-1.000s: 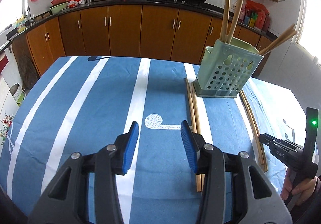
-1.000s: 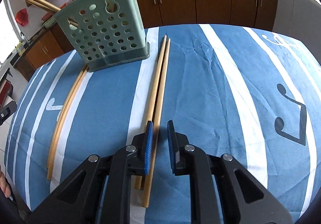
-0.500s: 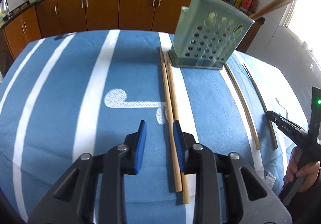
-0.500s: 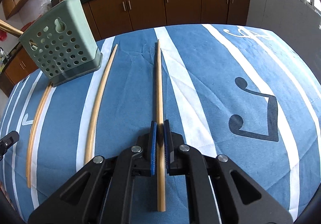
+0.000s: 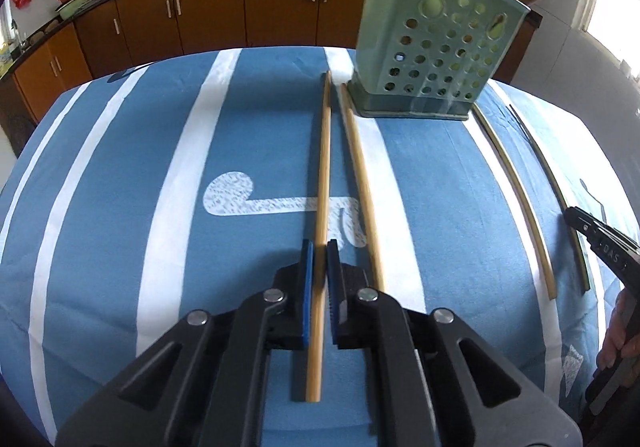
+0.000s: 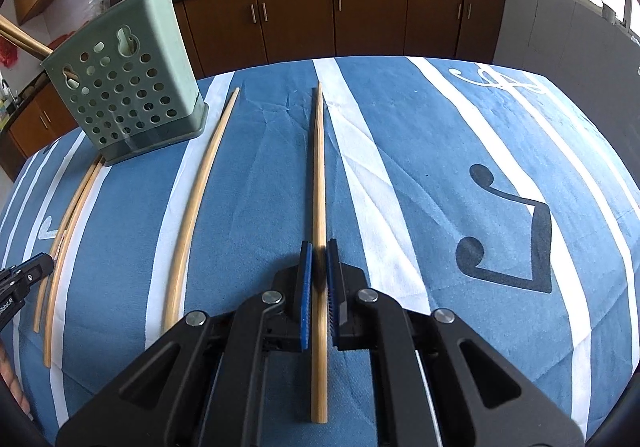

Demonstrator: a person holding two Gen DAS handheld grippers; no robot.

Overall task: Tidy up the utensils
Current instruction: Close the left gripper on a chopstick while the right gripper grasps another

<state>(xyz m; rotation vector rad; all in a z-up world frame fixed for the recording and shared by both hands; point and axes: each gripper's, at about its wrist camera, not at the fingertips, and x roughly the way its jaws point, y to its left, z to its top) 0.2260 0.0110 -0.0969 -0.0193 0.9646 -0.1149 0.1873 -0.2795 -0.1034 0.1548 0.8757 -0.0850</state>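
A: What has changed in the last second?

B: Both grippers have closed. One second ago the left gripper [image 5: 318, 279] was wide open over the blue striped cloth [image 5: 120, 207] on the table, with nothing between its fingers. Now its blue fingers [image 5: 307, 287] are nearly together and pinch a chopstick [image 5: 322, 183] that runs up the middle of the frame.

A: And the right one?

B: The right gripper [image 6: 318, 279] was half open above a pair of chopsticks. Now it is shut on a single chopstick [image 6: 319, 175], and its partner [image 6: 196, 199] lies apart, to the left of the frame.

A: Are the sticks lifted already?

B: I cannot tell for sure — the near ends stick out under the fingers, but the tips look close to the cloth.

A: Where must they go?

B: Into the green perforated holder [image 5: 436, 59], upper right in the left view, upper left [image 6: 132, 87] in the right view. It holds some chopsticks already. On the cloth remain one stick [image 5: 362, 187] beside the left gripper and the partner stick at the right — so I judge the grasping step is done and the carrying step comes next.
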